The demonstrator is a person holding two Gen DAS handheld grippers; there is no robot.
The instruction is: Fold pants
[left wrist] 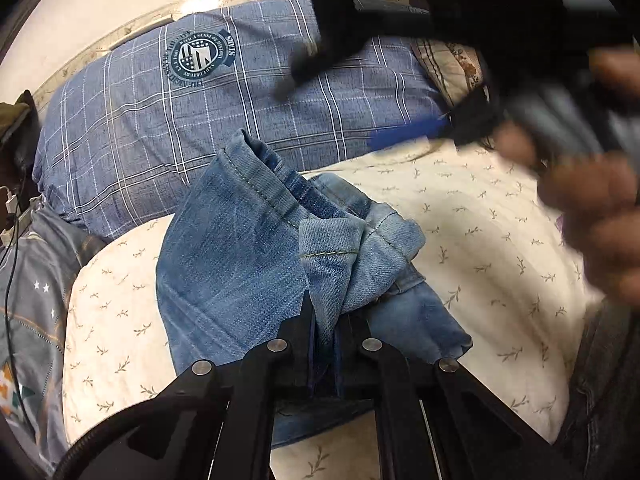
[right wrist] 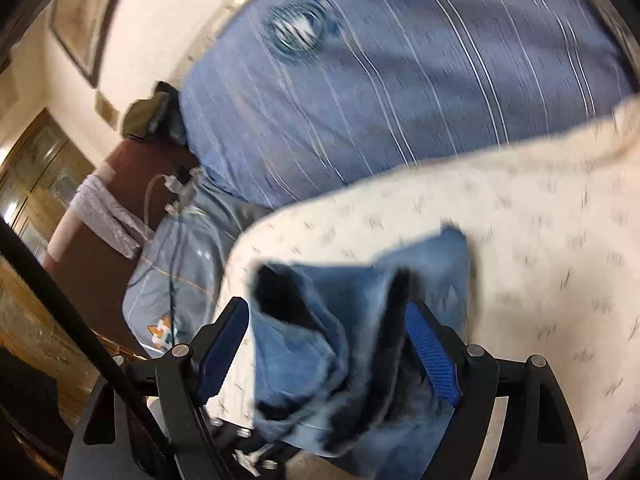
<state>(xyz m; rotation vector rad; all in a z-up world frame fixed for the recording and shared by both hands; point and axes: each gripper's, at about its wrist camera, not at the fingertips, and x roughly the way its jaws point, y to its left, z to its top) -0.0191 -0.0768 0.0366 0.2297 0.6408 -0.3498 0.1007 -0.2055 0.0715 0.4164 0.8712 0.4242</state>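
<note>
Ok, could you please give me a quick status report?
Left claw shut on faded blue denim jeans. Right claw open, denim between its fingers. Blue plaid pillow beyond, not obstructing.

The left tongs (left wrist: 326,320) are closed tight, their black fingers pinching a bunch of denim between them. The right tongs (right wrist: 326,344) stand spread wide, blue pads (right wrist: 434,356) well apart with denim loose in the gap (that view is badly blurred). In the left wrist view the right tongs show at upper right, gripped by a blurred bare hand (left wrist: 592,208).
</note>
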